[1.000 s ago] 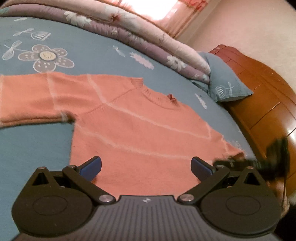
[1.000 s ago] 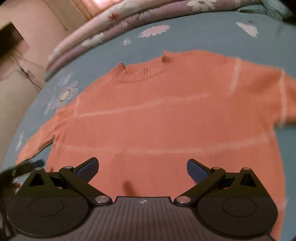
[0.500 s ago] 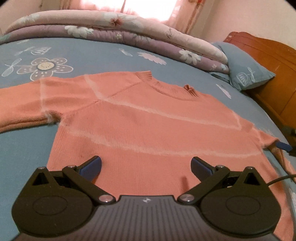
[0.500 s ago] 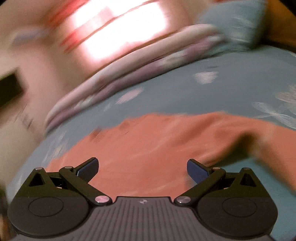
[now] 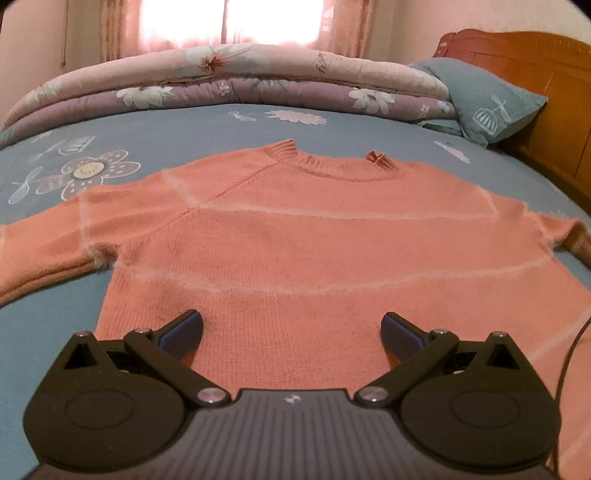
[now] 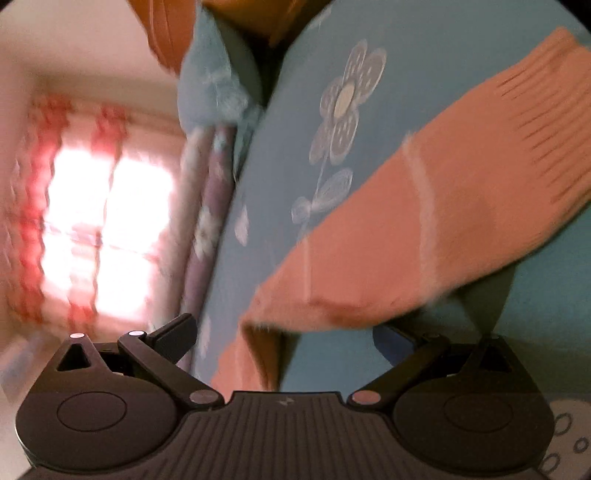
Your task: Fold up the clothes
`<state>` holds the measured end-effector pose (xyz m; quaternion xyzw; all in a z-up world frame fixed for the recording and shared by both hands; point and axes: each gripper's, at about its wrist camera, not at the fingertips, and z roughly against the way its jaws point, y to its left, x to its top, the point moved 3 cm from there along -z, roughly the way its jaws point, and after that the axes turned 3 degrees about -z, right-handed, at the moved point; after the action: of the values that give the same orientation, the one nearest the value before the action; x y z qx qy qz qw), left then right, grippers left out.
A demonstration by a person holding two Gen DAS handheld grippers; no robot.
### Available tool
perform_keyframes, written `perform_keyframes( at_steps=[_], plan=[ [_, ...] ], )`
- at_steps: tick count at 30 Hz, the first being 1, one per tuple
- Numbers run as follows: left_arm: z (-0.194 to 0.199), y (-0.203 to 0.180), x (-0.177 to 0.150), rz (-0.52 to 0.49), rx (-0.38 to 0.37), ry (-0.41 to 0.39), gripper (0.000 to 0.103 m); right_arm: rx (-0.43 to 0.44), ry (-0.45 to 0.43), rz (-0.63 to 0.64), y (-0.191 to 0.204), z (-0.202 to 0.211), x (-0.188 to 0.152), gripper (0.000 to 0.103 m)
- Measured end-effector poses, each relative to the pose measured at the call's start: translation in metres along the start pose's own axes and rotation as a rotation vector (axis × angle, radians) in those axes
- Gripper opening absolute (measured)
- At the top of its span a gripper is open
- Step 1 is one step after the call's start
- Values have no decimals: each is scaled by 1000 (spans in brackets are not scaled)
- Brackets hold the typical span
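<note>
Pink sweater [image 5: 314, 236] flat on blue bed sheet [image 5: 177, 136], neck toward the folded quilt [image 5: 229, 85], left gripper [image 5: 291, 328] spread wide over its hem, holding nothing, right gripper [image 6: 284, 339] wide too, tipped sideways by one sleeve [image 6: 424, 229], faint writing on quilt, too blurry to read

Bed sheet [image 5: 192, 125]: blue, printed with white flowers.
Quilts [image 5: 229, 79]: folded, floral, pink over purple, stacked along the far edge.
Pillow [image 5: 484, 99]: blue, beside the wooden headboard [image 5: 535, 55].
Window [image 5: 273, 18]: bright, pink curtains.
</note>
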<state>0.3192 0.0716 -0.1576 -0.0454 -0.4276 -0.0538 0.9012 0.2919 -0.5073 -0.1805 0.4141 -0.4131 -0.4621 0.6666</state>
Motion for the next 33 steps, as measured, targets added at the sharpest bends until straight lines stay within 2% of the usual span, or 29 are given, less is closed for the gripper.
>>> perform_keyframes(
  at_steps=[3,5,8,10,12,14,17,21,23,25,26,28,30,32,33],
  plan=[
    [0,-1,0,-4,6,-1,102,-33,-174,24,-3,10,13,103],
    [-1,-1,0,-5,7,-1,102,-65,-230,44,-5,12,19,103],
    [-1,-1,0,-5,8,0,102,-80,-212,80,-3,10,1,103],
    [-1,-1,0,-2,6,-1,102,-111,-198,156,1,-1,-6,103],
    [-1,0,0,1,2,-3,102,-134,-186,210,5,-11,-4,103],
    [-1,1,0,5,-1,-4,102,-123,-174,204,6,-17,1,103],
    [-2,1,0,4,0,-4,102,-112,-118,245,9,-27,8,103],
    [-2,1,0,7,-2,-6,102,-105,-98,309,14,-26,6,103],
    [-2,2,0,9,-4,-7,102,-94,-133,281,14,-22,8,103],
    [-2,2,0,9,-5,-8,102,-112,-102,249,16,-18,11,103],
    [-3,2,0,9,-4,-8,102,-126,-78,242,18,-19,14,100],
    [-3,1,0,7,-2,-8,102,-145,-87,247,17,-12,18,90],
    [-3,1,0,5,0,-8,102,-185,-93,289,16,-10,21,74],
    [-3,1,0,4,0,-7,102,-232,-95,346,16,-12,23,53],
    [-3,1,0,5,-1,-7,102,-259,-97,380,18,-14,24,47]
  ],
)
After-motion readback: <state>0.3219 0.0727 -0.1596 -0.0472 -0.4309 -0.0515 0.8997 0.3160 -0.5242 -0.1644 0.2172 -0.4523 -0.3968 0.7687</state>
